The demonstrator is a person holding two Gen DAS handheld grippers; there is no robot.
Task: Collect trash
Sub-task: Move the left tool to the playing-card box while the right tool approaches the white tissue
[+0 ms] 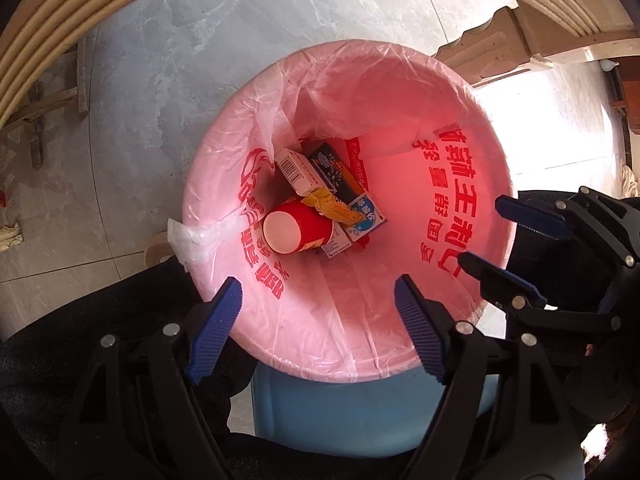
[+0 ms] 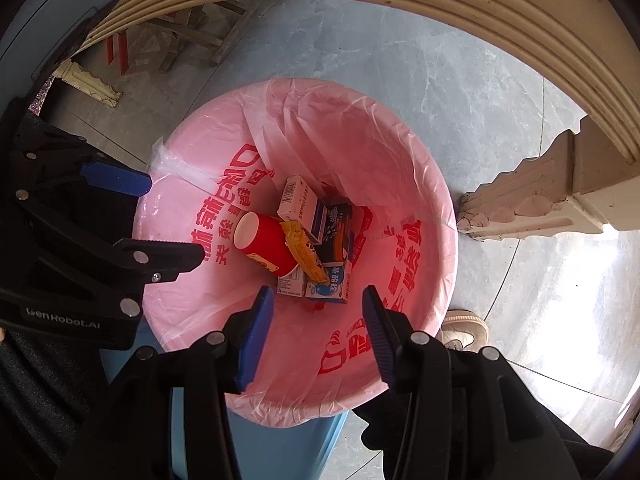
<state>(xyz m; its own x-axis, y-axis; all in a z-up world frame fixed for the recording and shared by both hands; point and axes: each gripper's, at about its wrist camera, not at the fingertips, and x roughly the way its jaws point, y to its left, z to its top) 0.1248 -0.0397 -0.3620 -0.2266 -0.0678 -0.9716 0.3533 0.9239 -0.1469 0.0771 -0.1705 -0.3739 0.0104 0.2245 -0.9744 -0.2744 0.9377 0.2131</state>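
A blue bin lined with a pink printed bag [image 1: 208,192] [image 2: 436,208] stands on the floor below both grippers. At its bottom lie a red paper cup [image 1: 296,230] [image 2: 268,246], a white barcoded box [image 1: 298,170] [image 2: 298,200], a yellow wrapper [image 1: 332,204] [image 2: 306,252] and blue-and-white cartons [image 1: 362,216] [image 2: 330,286]. My left gripper [image 1: 318,300] [image 2: 176,220] hangs open over the near rim with nothing between its pads. My right gripper [image 2: 318,336] [image 1: 482,230] hovers open over the bin's mouth, also holding nothing.
A beige ribbed table edge [image 2: 480,20] curves overhead, and its carved leg [image 1: 500,40] [image 2: 540,200] stands close beside the bin. A person's shoe [image 2: 464,330] rests on the grey tiled floor [image 1: 180,60]. Dark clothing [image 1: 80,320] fills the near side.
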